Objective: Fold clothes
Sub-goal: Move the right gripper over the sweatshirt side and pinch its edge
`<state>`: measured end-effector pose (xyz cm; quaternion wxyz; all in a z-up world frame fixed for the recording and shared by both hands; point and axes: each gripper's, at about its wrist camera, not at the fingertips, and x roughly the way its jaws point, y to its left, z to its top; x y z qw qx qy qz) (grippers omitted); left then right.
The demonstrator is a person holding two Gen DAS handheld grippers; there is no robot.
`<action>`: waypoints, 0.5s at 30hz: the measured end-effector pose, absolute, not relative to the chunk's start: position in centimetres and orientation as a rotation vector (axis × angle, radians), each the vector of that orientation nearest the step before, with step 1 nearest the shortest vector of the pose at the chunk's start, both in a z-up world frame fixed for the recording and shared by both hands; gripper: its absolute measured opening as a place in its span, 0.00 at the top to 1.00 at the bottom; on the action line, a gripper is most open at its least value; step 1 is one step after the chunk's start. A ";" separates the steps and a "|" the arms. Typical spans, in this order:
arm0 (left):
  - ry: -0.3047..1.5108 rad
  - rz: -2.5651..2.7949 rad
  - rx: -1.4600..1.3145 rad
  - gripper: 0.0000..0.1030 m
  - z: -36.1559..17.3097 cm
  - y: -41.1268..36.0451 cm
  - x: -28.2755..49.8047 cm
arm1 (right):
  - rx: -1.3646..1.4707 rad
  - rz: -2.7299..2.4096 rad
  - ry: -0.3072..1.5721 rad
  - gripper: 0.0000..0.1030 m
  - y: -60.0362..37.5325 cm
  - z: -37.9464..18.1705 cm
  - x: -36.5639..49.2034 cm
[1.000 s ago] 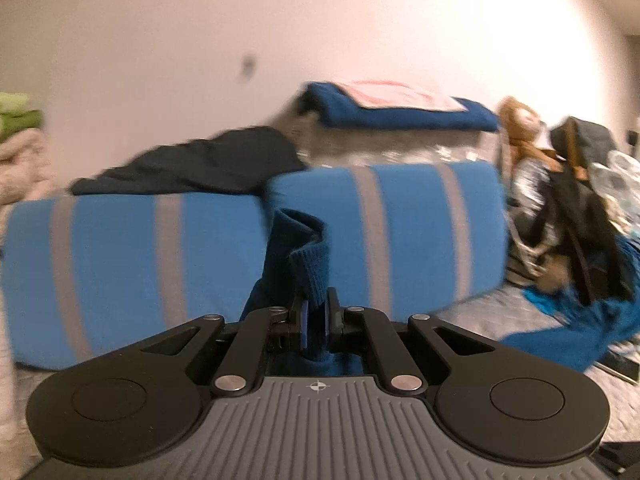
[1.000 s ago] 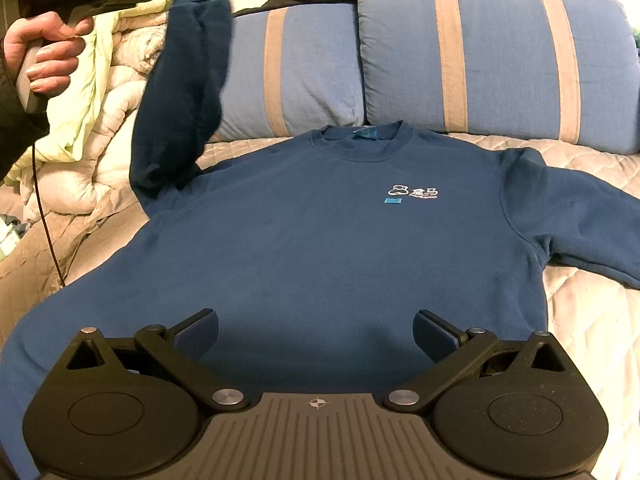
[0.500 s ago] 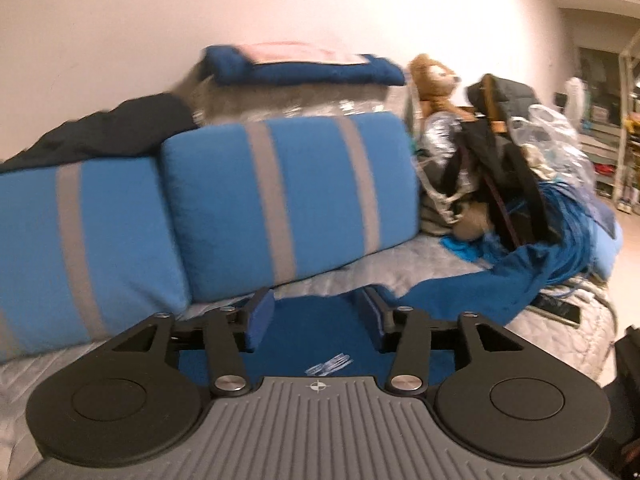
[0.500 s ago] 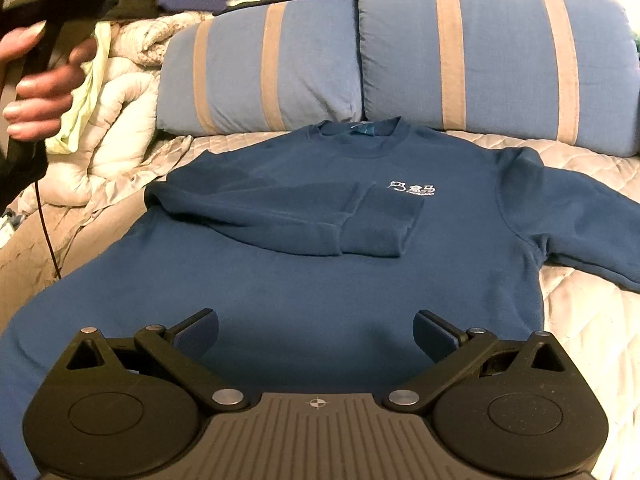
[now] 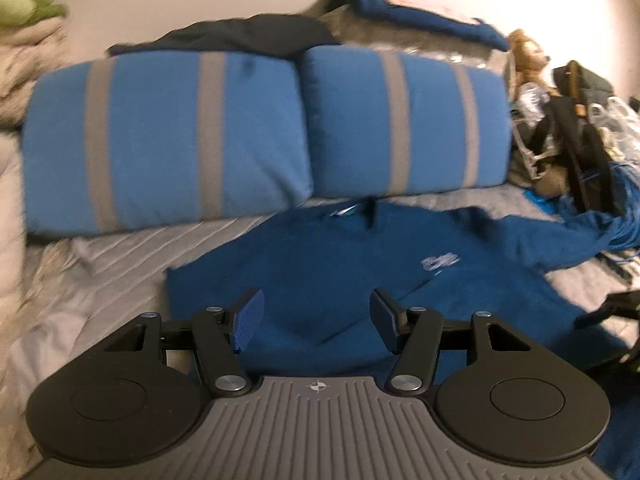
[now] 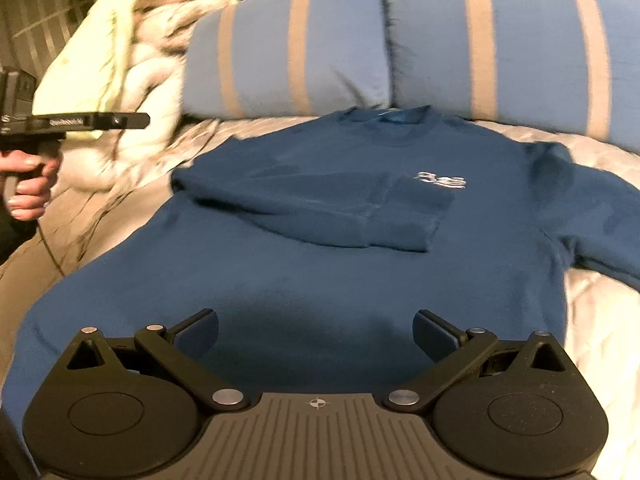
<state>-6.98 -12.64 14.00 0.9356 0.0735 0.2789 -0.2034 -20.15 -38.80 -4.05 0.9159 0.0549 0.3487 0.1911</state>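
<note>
my left gripper [image 5: 316, 314] stands wide, nothing between its pads, hovering above the near shoulder of the blue sweatshirt [image 5: 332, 272]. my right gripper [image 6: 316, 338] is likewise wide and empty, poised over the hem. ahead of it the sweatshirt lies flat, face up on the quilted bed [image 6: 600, 344], collar toward the striped pillows [image 6: 512, 44]. one sleeve [image 6: 320, 212] is folded across the chest; the other sleeve [image 6: 604, 220] lies spread out to the right. judgement: sleeve folding is half done. the next move calls for the right gripper to reach the outstretched cuff and carry it across.
</note>
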 end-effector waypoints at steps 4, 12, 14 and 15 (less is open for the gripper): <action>0.587 -0.370 0.137 0.44 13.0 -10.6 -7.8 | -0.012 0.443 0.711 0.05 -38.1 -2.8 -19.4; 0.624 -0.331 0.103 0.44 10.6 -8.4 -8.8 | -0.255 0.492 0.695 0.18 -37.1 -1.8 -14.8; 0.635 -0.324 0.098 0.44 10.1 -8.2 -8.9 | -0.309 0.487 0.703 0.25 -36.7 -2.3 -13.0; 0.640 -0.320 0.095 0.44 9.8 -8.1 -8.9 | -0.325 0.489 0.708 0.27 -36.6 -2.5 -12.3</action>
